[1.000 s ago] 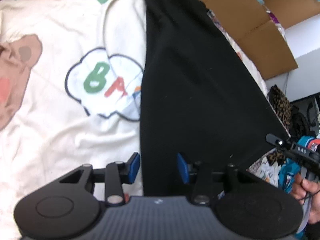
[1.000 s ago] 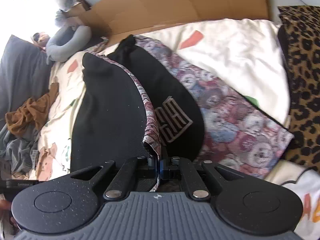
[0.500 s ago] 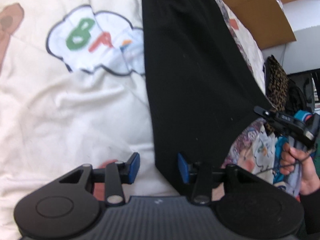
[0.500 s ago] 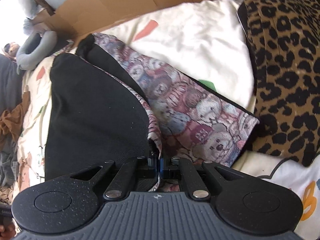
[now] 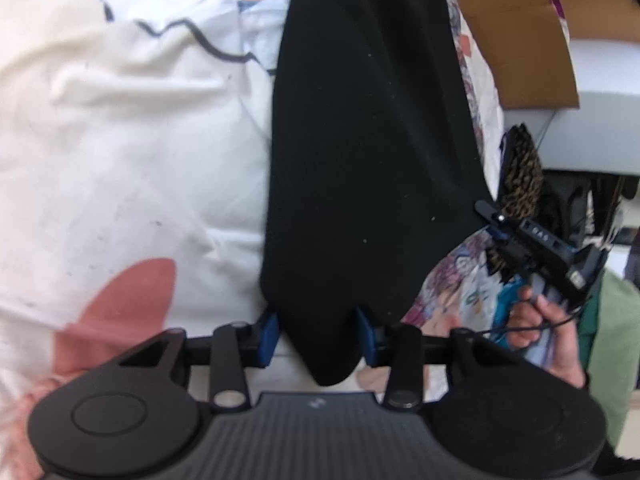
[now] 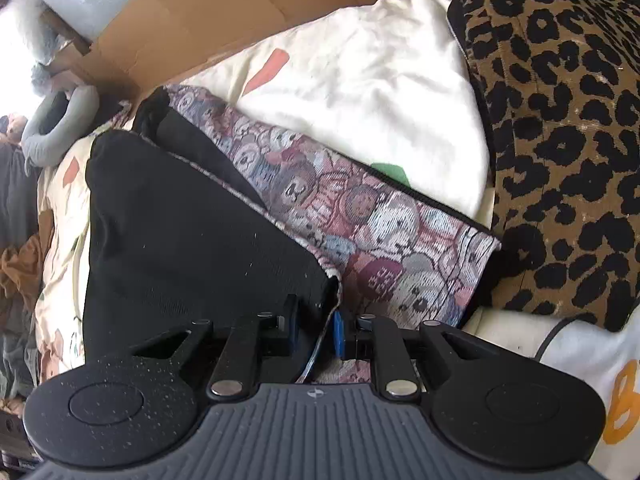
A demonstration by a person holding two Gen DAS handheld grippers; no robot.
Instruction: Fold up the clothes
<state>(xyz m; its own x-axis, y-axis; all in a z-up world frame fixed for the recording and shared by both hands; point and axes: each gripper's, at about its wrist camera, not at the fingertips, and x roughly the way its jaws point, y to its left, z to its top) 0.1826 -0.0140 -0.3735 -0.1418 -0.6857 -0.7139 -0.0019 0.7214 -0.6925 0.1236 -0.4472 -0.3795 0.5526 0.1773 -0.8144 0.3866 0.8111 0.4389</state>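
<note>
A garment, black inside (image 5: 372, 152) with a bear-pattern outer face (image 6: 384, 220), lies folded lengthwise on a cream printed bedspread (image 5: 132, 152). My left gripper (image 5: 316, 334) is open, its blue pads on either side of the garment's lower black corner. My right gripper (image 6: 314, 330) is open a little, with the folded-over edge of the garment (image 6: 332, 280) lying between its pads. In the left wrist view the right gripper (image 5: 532, 240) shows at the garment's right corner, held by a hand.
A leopard-print cushion (image 6: 560, 120) lies right of the garment. Flattened cardboard (image 6: 240, 12) stands at the far side of the bed. A grey neck pillow (image 6: 60, 120) and crumpled clothes (image 6: 20, 264) lie at the left.
The right gripper was shut on the garment's edge and has opened. The left gripper has slid toward me along the garment until its open pads straddle the lower corner.
</note>
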